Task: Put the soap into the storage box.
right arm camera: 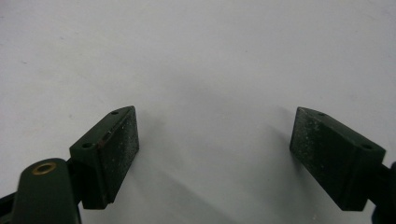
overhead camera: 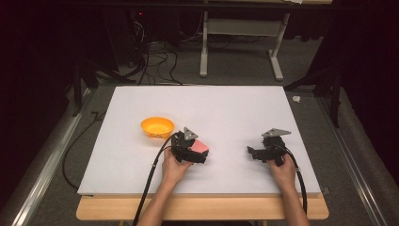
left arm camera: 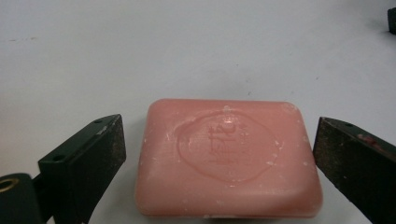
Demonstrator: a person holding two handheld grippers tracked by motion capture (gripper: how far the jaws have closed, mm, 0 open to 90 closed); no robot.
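High view overlooks the table [overhead camera: 141, 179]; claw views skim it closely.

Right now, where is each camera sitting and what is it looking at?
High view: above the table, looking down; forearms, left gripper, right gripper, orange bowl.
Left gripper view: on that gripper, over the pink soap lying between its open jaws.
Right gripper view: bare table between open jaws.
Shared: the soap.

One pink soap bar [left arm camera: 229, 158] and one orange bowl [overhead camera: 157, 127] share a single white table [overhead camera: 226, 108], the bowl at ten o'clock from the soap. Two hand-held grippers are at work: one left gripper [overhead camera: 203, 154], one right gripper [overhead camera: 251, 151], each with two black jaws.
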